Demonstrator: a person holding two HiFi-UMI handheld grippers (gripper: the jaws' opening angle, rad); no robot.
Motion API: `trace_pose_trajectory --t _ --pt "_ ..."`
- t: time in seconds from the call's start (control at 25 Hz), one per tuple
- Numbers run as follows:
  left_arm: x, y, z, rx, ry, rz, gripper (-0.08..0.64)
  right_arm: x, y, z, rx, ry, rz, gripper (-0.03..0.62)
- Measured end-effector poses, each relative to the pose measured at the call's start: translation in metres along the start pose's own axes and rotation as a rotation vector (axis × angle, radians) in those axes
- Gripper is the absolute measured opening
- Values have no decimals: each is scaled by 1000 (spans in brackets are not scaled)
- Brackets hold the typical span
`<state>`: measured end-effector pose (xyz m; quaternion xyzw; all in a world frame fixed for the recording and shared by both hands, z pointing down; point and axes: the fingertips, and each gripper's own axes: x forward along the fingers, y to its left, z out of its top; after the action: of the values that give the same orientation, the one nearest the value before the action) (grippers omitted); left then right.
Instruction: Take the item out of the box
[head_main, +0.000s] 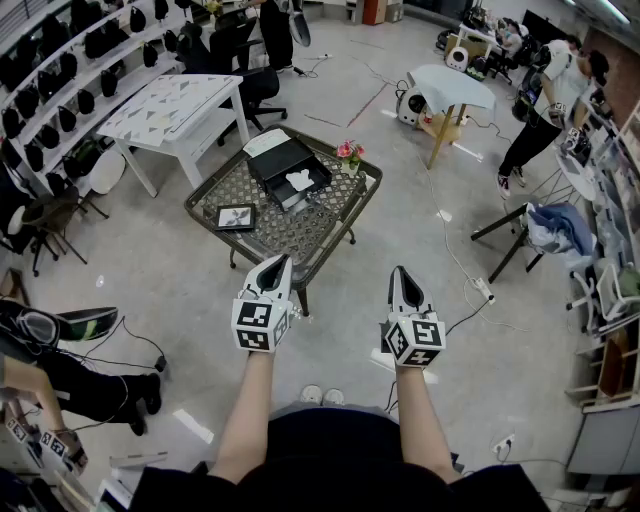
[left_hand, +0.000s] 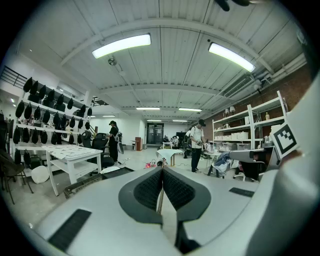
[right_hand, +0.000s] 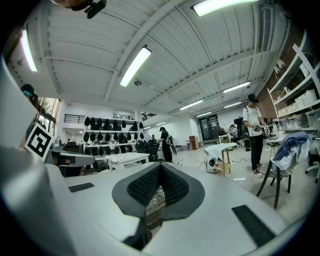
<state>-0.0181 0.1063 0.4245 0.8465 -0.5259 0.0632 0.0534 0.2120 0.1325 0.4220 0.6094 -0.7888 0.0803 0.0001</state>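
Observation:
A black open box stands on the low lattice-top table, and a white item lies inside it. The box's pale lid rests just behind it. My left gripper hangs in front of the table's near edge, shut and empty. My right gripper is level with it, to the right of the table, also shut on nothing. In the left gripper view the pads meet with nothing between them. The right gripper view shows the same of its pads, with the lattice top behind them.
A small framed picture and pink flowers share the table. A white table and shelves of black items stand at the left. A pale round table, a chair with blue cloth and a person are at the right.

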Motion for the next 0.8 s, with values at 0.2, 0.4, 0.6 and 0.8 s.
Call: trace_pose_trajectory --t 0.2,0.4,0.6,0.8 --pt "1 -3 3 2 4 -4 20 0 0 3 0 2 2 0" --pt "0 -7 1 2 6 -3 20 -3 -1 1 -3 5 7 0" --pt "-3 -9 -1 2 7 -5 20 -6 1 -1 7 4 7 0" --pt "-5 -9 -3 -1 12 -5 20 -6 4 -4 19 9 14 2"
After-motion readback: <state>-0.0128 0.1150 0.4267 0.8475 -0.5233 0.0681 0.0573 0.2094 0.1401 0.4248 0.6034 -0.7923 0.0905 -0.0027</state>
